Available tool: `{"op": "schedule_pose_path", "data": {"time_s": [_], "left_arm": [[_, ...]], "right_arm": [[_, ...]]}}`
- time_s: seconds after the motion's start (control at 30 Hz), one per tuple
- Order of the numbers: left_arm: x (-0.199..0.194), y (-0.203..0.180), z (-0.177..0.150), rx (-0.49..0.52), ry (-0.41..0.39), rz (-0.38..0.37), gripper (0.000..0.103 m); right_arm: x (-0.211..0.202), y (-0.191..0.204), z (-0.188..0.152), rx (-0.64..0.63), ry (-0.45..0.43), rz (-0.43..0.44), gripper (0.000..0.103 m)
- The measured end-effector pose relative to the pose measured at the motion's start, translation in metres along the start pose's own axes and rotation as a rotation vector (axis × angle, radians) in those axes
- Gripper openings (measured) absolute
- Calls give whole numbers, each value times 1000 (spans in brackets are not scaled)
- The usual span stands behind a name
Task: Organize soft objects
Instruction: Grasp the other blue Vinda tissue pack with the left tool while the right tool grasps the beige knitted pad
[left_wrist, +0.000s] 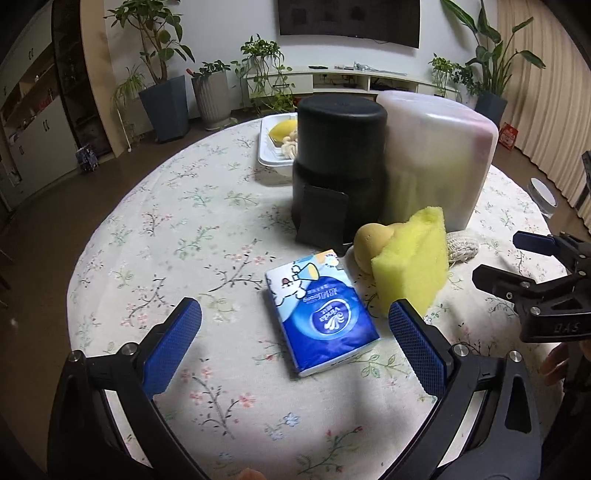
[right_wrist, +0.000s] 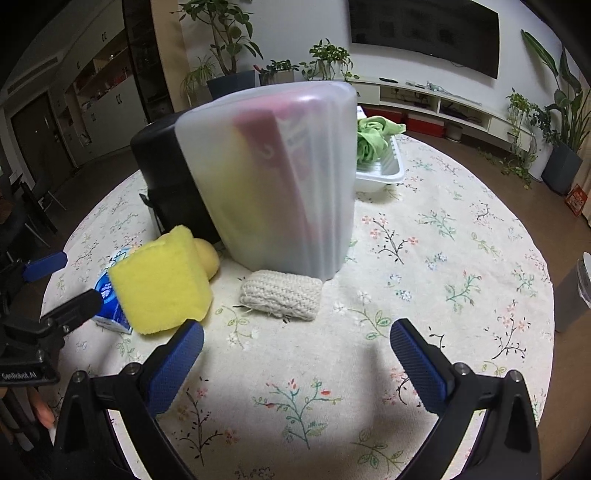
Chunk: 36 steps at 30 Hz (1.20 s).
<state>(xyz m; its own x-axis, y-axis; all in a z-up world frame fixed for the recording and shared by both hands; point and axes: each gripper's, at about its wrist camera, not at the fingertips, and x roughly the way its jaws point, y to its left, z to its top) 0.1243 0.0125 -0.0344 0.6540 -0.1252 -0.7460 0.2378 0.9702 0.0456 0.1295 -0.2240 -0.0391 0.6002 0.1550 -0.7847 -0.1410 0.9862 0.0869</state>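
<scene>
My left gripper (left_wrist: 295, 314) is open and empty, its jaws on either side of a blue tissue pack (left_wrist: 321, 314) lying flat on the floral tablecloth. A yellow sponge (left_wrist: 410, 262) leans against a tan round sponge (left_wrist: 369, 243) just right of the pack. My right gripper (right_wrist: 295, 332) is open and empty, hovering in front of a cream knitted pad (right_wrist: 282, 291). The yellow sponge (right_wrist: 159, 284) and the tissue pack (right_wrist: 110, 302) lie to its left. A frosted plastic bin (right_wrist: 280, 177) stands behind them, holding blurred red and yellow items.
A black cylindrical container (left_wrist: 340, 162) stands beside the frosted bin (left_wrist: 436, 155). A white tray (left_wrist: 269, 147) behind holds yellow and beige items. Another white tray (right_wrist: 384, 170) holds a green cloth (right_wrist: 373, 136). The round table's edge (right_wrist: 546, 295) curves to the right.
</scene>
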Motion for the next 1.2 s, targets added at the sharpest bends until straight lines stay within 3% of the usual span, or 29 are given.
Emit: {"op": "schedule_pose_path", "data": {"time_s": [0.6,1.2], "left_arm": [[43,3,-4,-64,145,79,103],[43,11,-4,-110,148,84,103]], "right_arm": [[15,9,6,-5,12,-16,103],[37,5,13,71,36,-67,103]]}}
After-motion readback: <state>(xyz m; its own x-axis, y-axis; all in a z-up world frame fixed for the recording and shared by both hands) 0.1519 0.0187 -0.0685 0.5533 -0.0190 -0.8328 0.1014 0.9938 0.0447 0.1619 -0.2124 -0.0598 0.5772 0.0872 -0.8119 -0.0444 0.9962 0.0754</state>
